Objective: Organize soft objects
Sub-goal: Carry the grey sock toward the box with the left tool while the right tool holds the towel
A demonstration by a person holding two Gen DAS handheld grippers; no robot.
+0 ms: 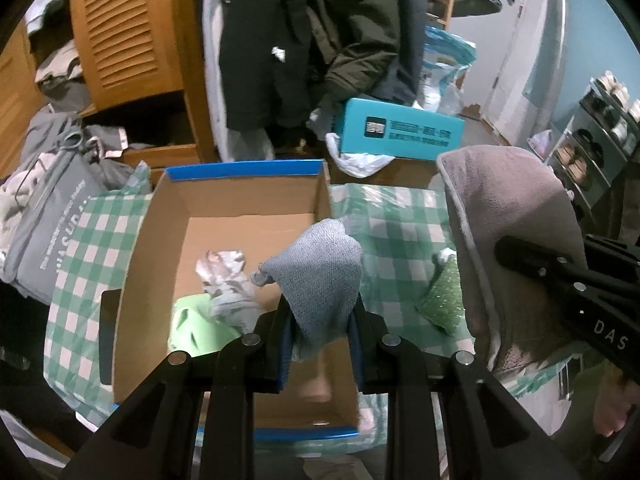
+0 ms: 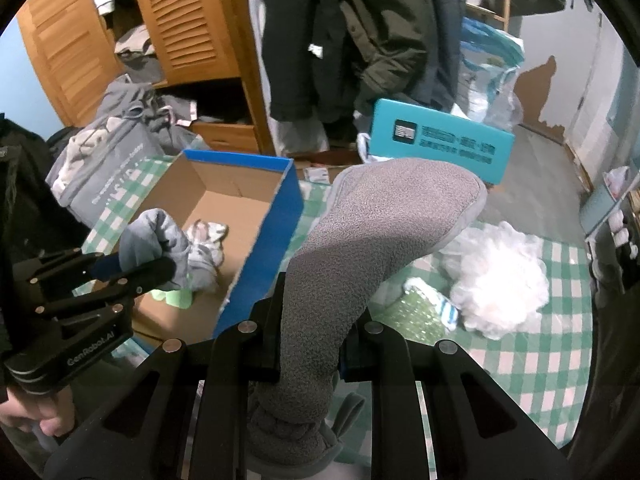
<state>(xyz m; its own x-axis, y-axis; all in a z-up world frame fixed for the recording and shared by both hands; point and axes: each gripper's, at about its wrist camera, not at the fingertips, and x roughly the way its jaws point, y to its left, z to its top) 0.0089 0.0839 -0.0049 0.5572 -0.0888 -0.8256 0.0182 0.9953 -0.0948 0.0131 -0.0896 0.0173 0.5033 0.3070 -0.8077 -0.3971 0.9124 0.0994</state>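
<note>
Here, left wrist view: your left gripper (image 1: 320,320) is clamped on a blue-grey knit cloth (image 1: 320,272), hanging above the open cardboard box (image 1: 240,200), which already holds a patterned rag (image 1: 224,272). Let go too near the right wall and the cloth may drape over its rim.

Right wrist view: your right gripper (image 2: 310,344) is closed tight on a grey fleece slipper (image 2: 380,224), outside the box above the checked cloth (image 2: 520,360). Its stiff sole could catch the blue wall and tip the box.

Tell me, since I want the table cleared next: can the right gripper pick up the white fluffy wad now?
Probably not yet. The right gripper has its jaws shut on the grey fleece cloth, so they are occupied. The white fluffy wad itself lies uncovered on the checked tablecloth.
</note>
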